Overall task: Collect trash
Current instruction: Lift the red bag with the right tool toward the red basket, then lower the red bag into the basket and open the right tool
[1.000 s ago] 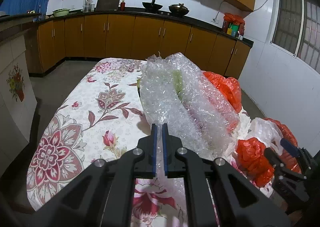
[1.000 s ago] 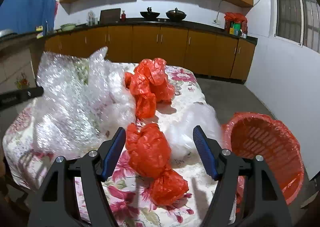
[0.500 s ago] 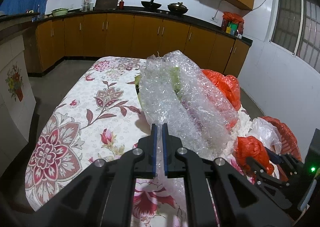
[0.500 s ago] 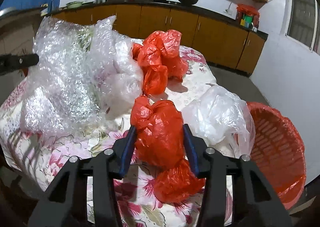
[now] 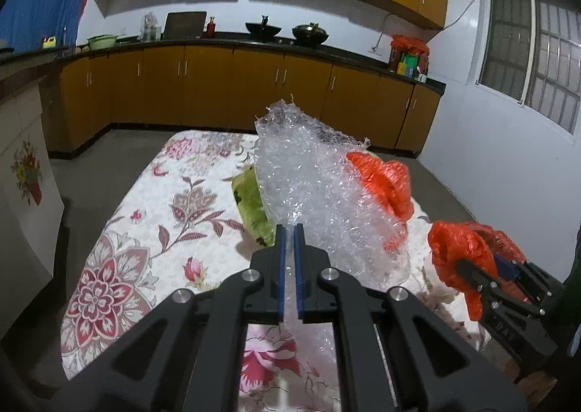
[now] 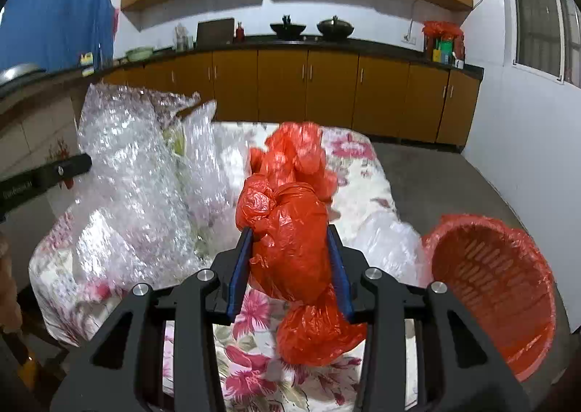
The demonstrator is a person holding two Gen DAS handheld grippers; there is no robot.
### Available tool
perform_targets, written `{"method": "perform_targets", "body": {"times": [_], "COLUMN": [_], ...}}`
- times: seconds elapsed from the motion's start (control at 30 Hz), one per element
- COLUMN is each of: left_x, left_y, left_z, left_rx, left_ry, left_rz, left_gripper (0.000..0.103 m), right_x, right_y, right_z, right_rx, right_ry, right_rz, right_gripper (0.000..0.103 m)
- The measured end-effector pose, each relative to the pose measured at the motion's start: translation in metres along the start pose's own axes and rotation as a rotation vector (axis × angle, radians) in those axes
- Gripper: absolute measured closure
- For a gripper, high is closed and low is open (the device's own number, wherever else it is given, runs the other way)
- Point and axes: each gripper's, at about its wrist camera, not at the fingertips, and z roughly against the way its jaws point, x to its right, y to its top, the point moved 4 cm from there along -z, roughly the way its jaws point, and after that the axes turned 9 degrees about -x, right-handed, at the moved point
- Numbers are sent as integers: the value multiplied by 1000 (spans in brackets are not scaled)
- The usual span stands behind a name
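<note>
Right wrist view: the right gripper has its jaws part-closed on a red bag, long axis upright, tail hanging over the floral table beside the red basket. The left gripper, jaws nearly closed, pinches bubble wrap rising away from it.

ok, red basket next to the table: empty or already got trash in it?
Empty, as far as visible. The right wrist view looks into the basket and shows only bare slotted wall; the red bag sits in the right gripper.
</note>
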Motion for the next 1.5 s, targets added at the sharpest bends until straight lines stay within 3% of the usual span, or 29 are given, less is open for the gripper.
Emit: {"method": "perform_targets", "body": {"times": [0.47,1.0,1.23,1.5], "left_x": [60,196,247,278], "left_y": [23,24,21,10], "left_z": [20,-22,-43,-65], "left_rx": [57,-1,-30,-66], "left_ry": [-92,-282,-335,-364], "left_rz": [-70,-183,-226,-257], "left_gripper": [97,97,97,97], "right_x": [66,200,222,236], "right_y": [2,-31,-39,-37], "right_z": [30,73,77,71], "right_rx": [61,83,84,81], "right_ry": [-79,-276,-295,-278], "right_rz": [-113,-352,-396,-441], "right_gripper": [62,62,62,62]}}
